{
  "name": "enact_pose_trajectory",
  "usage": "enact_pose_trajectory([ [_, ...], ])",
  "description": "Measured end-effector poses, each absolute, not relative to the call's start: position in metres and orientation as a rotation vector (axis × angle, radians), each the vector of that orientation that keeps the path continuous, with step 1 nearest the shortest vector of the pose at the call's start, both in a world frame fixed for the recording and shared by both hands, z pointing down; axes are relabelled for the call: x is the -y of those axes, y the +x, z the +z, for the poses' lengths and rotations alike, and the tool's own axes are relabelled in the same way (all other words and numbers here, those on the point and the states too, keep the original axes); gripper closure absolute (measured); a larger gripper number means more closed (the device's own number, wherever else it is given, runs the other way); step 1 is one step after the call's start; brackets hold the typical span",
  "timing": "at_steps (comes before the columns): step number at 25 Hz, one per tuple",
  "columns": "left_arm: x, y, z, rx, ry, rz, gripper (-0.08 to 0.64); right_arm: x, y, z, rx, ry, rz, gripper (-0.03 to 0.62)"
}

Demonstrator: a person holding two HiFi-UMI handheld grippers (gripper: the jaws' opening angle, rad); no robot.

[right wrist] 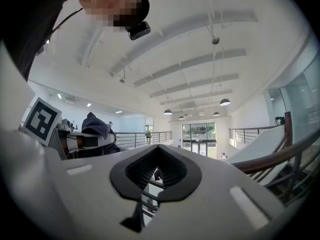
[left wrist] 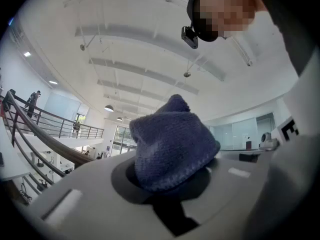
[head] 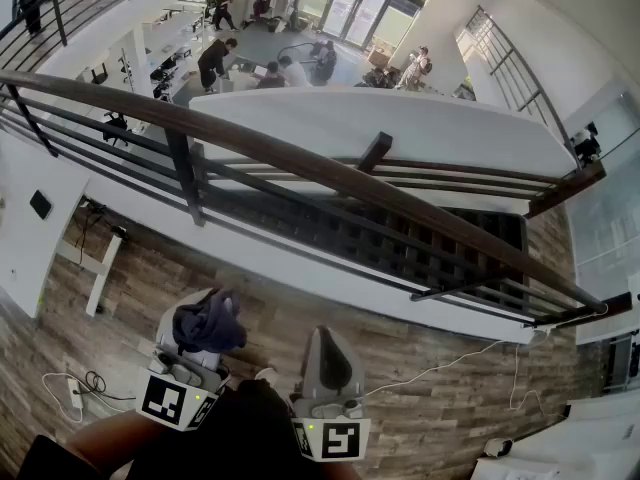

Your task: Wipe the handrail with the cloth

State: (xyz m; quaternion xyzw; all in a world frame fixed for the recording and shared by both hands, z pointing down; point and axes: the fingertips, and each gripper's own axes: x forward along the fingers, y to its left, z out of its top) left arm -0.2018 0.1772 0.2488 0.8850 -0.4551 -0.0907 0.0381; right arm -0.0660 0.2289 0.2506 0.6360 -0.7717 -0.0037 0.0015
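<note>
We have the cloth pinched in the left gripper, with the jaws clamped on it and the fabric bunched above the tips. The right gripper has its jaws together and is empty. Both sit on our side of the handrail, well apart from it, over the wood floor. The cloth is clear of the handrail.

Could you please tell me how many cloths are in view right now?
1. The dark blue cloth is pinched in the left gripper, low in the head view, short of the handrail. The right gripper holds nothing. More could lie outside the pictures.
</note>
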Motion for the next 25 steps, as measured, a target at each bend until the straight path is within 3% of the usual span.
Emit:
enact_pose_trajectory([
  [25,-0.162,-0.194,0.263,1.594,2.653,-0.206,0.514,-0.225,-0.012,0.266,2.566,1.876,-0.019,0.591],
])
